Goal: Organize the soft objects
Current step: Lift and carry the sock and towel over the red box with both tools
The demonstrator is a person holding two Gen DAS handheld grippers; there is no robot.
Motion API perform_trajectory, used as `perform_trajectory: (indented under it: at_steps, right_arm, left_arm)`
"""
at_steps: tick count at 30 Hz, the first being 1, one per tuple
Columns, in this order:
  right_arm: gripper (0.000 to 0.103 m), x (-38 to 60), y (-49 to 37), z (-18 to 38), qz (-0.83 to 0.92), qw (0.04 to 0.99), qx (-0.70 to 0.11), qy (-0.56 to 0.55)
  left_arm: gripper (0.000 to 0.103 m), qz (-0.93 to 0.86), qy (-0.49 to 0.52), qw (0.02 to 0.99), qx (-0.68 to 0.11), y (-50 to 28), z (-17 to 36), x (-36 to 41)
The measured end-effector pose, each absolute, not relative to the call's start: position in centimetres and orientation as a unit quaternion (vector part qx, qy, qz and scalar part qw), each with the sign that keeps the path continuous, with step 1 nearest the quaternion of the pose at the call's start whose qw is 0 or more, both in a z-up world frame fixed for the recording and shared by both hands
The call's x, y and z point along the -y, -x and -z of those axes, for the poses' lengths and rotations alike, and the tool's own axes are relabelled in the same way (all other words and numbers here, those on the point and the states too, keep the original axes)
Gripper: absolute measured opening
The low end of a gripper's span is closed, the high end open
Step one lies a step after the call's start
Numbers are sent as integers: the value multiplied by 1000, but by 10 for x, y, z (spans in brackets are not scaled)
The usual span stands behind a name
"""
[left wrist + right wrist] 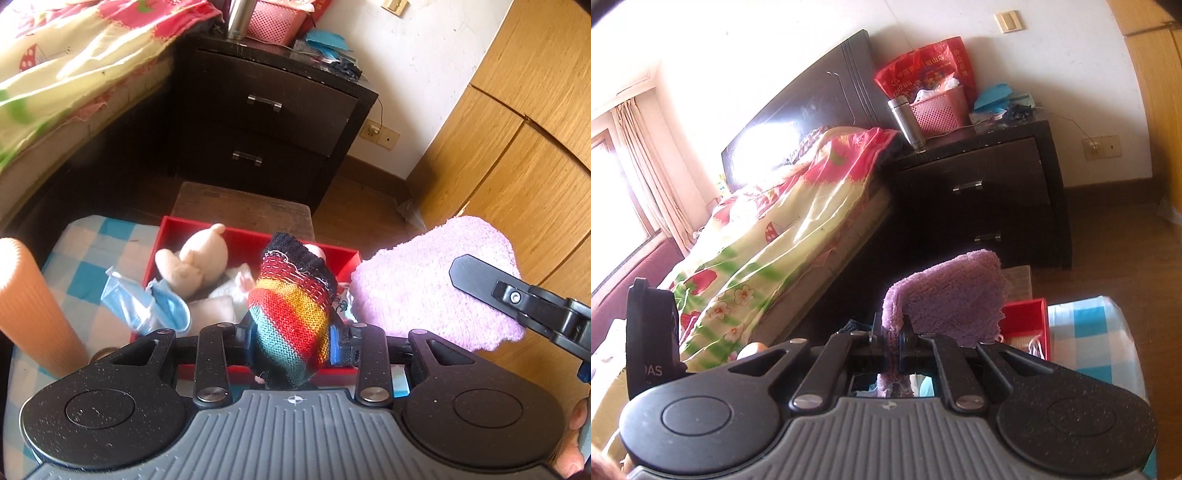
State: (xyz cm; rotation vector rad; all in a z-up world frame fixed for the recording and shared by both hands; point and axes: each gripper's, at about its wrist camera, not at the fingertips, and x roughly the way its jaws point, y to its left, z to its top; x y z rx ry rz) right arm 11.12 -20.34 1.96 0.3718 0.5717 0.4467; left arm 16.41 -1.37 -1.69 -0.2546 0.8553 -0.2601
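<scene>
My left gripper (pixel 291 332) is shut on a rainbow-striped knitted sock (pixel 291 302) and holds it upright above a red box (pixel 258 234). The box holds a beige plush toy (pixel 195 258), a small doll and pale cloths. A blue cloth (pixel 147 302) hangs over its left wall. My right gripper (pixel 892 339) is shut on a fluffy lilac cloth (pixel 949 295), held up above the box's right side (pixel 1025 317). The lilac cloth (pixel 432 288) and the right gripper's finger (pixel 480 275) also show at the right of the left wrist view.
The box rests on a blue-and-white checked cloth (pixel 85 266). An orange ribbed roll (pixel 29 306) stands at the left. A dark nightstand (pixel 273 122) with a pink basket (pixel 273 22) and steel flask stands behind, a bed (pixel 775 221) to the left, wooden wardrobe doors (pixel 517 147) to the right.
</scene>
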Motion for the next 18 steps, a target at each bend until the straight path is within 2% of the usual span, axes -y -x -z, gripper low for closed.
perform_trajectory:
  at_steps: [18]
  right_arm:
    - [0, 201, -185, 14, -178, 926, -296, -156]
  left_arm:
    - [37, 78, 121, 890, -432, -218, 47, 15]
